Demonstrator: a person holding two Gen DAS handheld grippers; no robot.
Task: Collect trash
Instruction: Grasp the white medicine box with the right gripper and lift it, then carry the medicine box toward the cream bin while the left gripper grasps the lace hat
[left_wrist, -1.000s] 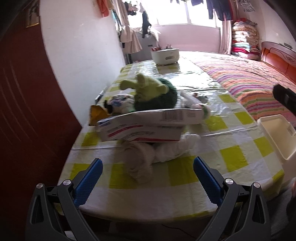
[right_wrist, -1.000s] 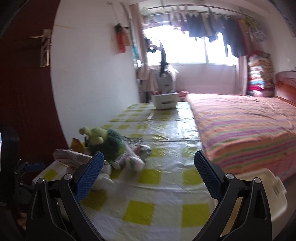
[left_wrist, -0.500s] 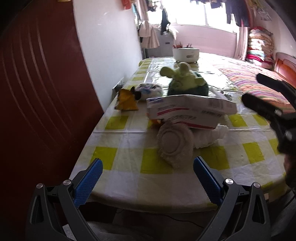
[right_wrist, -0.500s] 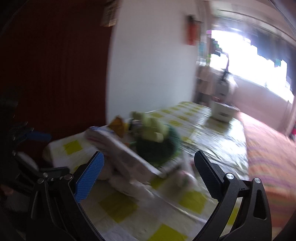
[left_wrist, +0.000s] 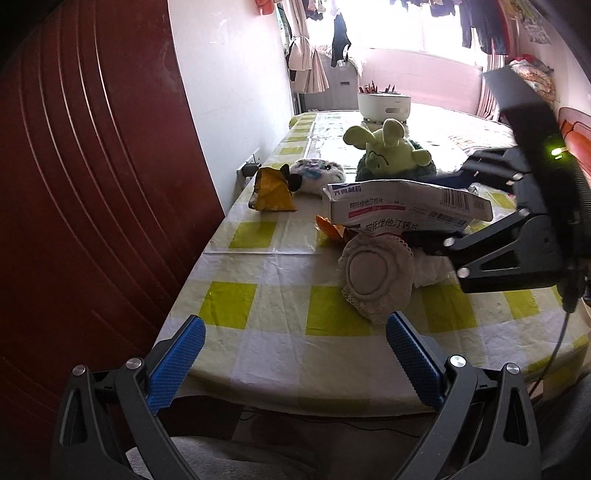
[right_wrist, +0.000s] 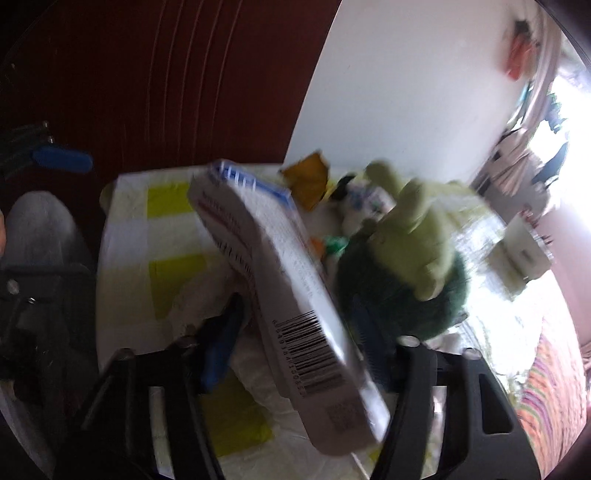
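A flattened white medicine box with red and blue print lies on the checked table, propped over a round white cloth pad. My right gripper reaches in from the right, with its jaws around the box's barcode end. In the right wrist view the box runs between the blue pads; the frame is blurred and contact is unclear. My left gripper is open and empty at the table's near edge. A crumpled yellow wrapper lies at the far left.
A green plush toy and a white plush sit behind the box. A white pot stands at the far end. A red wardrobe is at the left, and a bed with a striped cover at the right.
My right gripper has swung left and down to the box, and its jaws now straddle the barcode end. The left gripper has shifted left and stays open.
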